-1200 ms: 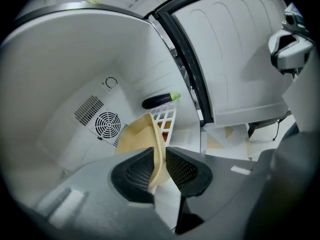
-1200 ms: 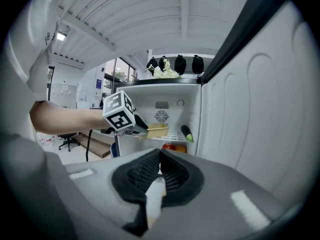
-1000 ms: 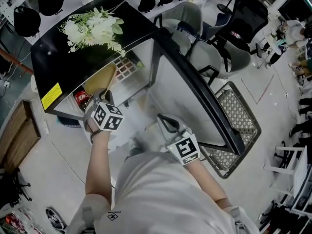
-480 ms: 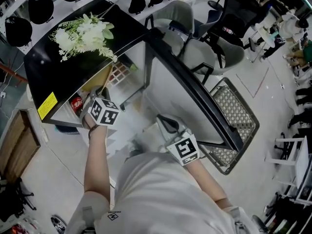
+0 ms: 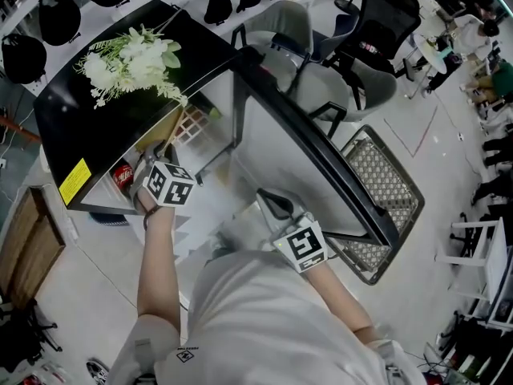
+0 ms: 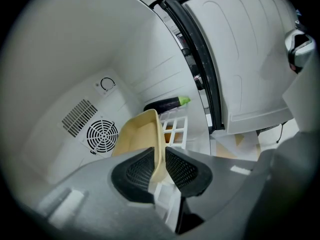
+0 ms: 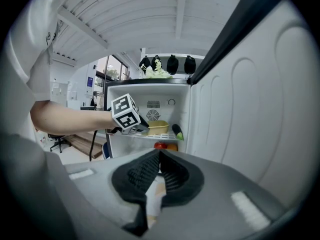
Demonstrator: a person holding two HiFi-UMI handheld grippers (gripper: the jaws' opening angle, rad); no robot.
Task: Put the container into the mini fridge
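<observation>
With the container (image 6: 135, 134) resting on the mini fridge shelf (image 6: 173, 131), the left hand-held gripper (image 6: 160, 156) is releasing its rim, jaws just opening around it, while the right hand-held gripper (image 7: 159, 156) is idling clenched, empty.

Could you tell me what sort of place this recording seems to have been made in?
Probably an office or lab workroom rather than a home: swivel office chairs stand behind the open mini fridge, and dark bags hang in a row.

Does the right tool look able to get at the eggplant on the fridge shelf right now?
Likely yes: the door stands open and the eggplant lies right of the container, nothing before it. The right tool is shut, though.
</observation>
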